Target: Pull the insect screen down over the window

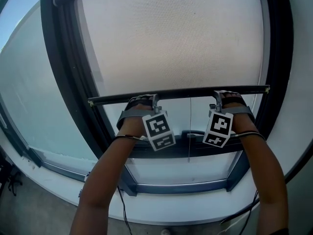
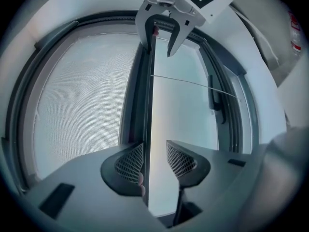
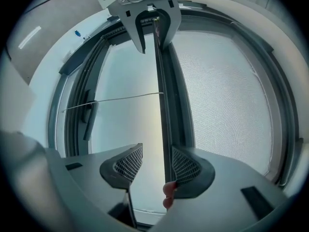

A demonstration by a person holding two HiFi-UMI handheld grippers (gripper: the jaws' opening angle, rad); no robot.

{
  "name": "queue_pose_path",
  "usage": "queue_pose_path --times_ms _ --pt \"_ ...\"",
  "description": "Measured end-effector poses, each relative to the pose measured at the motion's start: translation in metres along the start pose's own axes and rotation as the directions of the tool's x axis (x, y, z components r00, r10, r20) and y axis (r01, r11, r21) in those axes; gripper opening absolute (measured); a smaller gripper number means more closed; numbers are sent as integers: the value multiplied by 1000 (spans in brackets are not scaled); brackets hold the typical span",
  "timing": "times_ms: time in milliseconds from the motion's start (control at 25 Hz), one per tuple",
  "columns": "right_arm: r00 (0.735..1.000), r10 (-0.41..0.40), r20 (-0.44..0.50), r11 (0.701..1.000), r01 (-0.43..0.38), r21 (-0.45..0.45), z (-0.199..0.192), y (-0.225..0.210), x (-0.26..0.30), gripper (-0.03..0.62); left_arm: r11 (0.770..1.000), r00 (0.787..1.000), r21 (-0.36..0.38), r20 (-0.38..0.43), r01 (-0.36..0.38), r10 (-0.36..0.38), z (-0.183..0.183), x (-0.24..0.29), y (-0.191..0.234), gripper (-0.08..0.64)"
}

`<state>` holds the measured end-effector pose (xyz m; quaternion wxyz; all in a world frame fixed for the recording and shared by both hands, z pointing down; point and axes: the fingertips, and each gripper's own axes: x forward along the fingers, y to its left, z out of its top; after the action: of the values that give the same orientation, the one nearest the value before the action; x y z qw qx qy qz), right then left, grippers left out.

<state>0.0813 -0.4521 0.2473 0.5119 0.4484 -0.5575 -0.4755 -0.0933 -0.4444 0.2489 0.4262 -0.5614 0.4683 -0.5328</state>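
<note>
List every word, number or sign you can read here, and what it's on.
No readable words or numbers.
Left marker cube, right marker cube: black-and-white square codes, no letters.
Red-printed patch on the wall: too blurred to read.

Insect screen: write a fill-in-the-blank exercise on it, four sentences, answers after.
1. The left gripper and right gripper each have the screen's ____ between their jaws.
2. In the head view, the mesh lies ____ the bar.
3. Both grippers' jaws stand ____, not clamped.
4. A thin cord hangs from the bar's ____.

Missing words: bar; above; apart; middle.
</note>
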Motion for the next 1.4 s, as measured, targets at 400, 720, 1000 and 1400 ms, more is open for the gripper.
queue_pose_path --times_ms 400,720,1000,1400 --pt "996 87 -24 996 -87 -8 -5 58 2 179 993 993 -33 19 116 -115 0 6 -61 147" --pt "988 143 -52 989 -145 -29 -5 95 11 179 986 987 -34 5 163 -163 -4 17 -96 147" --pt "975 209 -73 977 -212 -37 -6 142 16 179 972 973 -48 -7 228 -229 -7 24 -145 149" --pt "959 269 -85 961 -273 -32 -10 194 21 179 949 950 -36 17 313 -313 -8 30 -201 196"
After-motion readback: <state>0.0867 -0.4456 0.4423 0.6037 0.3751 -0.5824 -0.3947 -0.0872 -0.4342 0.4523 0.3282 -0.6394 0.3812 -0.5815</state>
